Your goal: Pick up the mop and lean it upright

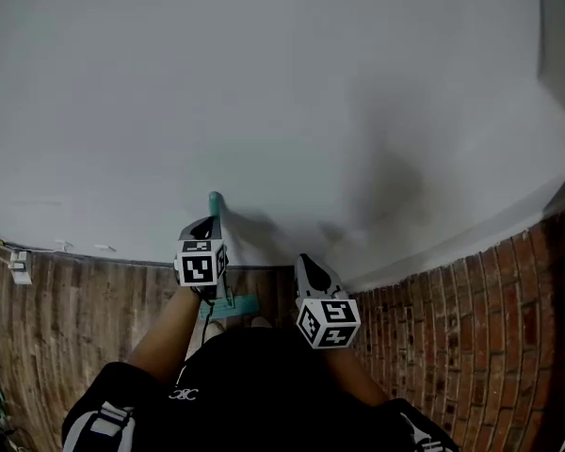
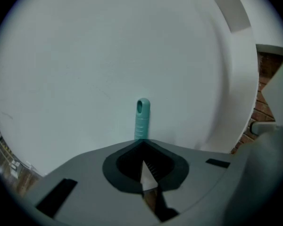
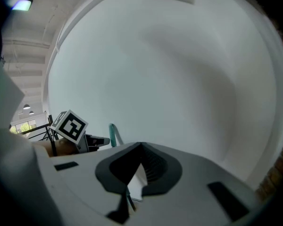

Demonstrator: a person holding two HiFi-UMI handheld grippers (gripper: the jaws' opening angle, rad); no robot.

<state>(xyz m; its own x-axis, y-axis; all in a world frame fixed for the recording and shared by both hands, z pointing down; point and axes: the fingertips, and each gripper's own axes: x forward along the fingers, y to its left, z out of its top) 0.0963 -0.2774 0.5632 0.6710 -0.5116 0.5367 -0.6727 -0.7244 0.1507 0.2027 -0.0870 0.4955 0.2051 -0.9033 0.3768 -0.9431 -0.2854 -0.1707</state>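
mop up against the wall, job nearly closed out

the mop (image 1: 216, 207) stands just left of centre in the head view, with the top of its teal handle against the white wall (image 1: 264, 83) and its teal head (image 1: 237, 306) down on the wooden floor (image 1: 75, 318). i judge the picking up and the leaning done; what is left is to check that it balances and to back away. my left gripper (image 1: 210, 226) is pinched fully together on nothing, its tips just beside the handle near the top, and i cannot tell whether they touch it. in the left gripper view the handle rises right above the joined tips. my right gripper (image 1: 306, 260), at lower centre, is also closed and empty, apart from the mop. no container shows in any view.
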